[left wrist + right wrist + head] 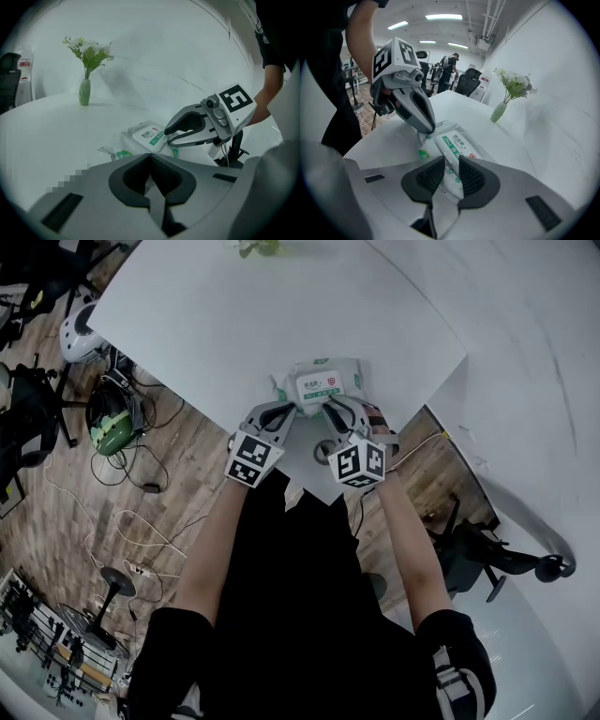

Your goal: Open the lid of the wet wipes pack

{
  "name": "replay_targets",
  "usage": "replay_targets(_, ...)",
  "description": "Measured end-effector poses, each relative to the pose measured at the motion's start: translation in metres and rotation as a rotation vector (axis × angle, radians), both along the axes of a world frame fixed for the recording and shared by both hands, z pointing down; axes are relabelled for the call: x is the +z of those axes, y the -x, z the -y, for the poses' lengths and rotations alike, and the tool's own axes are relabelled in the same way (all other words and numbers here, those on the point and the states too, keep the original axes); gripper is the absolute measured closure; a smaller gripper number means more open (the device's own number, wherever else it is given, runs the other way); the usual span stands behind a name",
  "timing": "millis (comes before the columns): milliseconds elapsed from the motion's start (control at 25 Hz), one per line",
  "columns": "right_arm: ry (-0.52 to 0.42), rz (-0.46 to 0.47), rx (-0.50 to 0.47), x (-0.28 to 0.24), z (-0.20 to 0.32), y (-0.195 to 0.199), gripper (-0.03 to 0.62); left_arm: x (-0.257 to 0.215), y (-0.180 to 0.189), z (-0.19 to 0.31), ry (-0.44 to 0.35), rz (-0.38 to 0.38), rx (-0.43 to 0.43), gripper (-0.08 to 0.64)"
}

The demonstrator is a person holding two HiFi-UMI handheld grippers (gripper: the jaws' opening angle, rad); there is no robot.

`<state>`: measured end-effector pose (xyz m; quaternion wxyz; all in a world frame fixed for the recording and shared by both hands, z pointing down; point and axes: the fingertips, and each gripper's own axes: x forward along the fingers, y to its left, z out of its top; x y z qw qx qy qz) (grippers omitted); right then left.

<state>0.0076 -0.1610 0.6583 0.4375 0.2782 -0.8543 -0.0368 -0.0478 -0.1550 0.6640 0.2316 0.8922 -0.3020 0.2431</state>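
Note:
The wet wipes pack (323,385) lies near the white table's front corner, its white lid (319,387) facing up and lying flat as far as I can see. My left gripper (284,414) is shut on the pack's crimped left end (423,140); in the left gripper view its pads (150,157) meet with the pack (140,140) just beyond. My right gripper (451,171) stands open over the pack's near end (457,180). The lid (458,143) lies just past the right gripper's pads. In the left gripper view the right gripper (168,133) has its tips at the lid's edge (151,135).
A green vase with white flowers (84,91) stands farther back on the table (234,315). The table's edge (309,486) runs just behind both grippers, with wood floor, cables and office chairs (487,559) below. A white wall (562,93) is on the right.

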Motion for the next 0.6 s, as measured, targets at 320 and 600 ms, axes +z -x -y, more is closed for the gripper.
replay_targets(320, -0.04, -0.084, -0.06, 0.0005, 0.0017, 0.0034, 0.477, 0.001, 0.0001, 0.0005, -0.008, 0.008, 0.0, 0.537)
replay_targets(600, -0.06, -0.112, -0.095, -0.0014, 0.0026, 0.0061, 0.476, 0.0007, 0.0012, 0.0004, -0.009, 0.006, -0.003, 0.537)
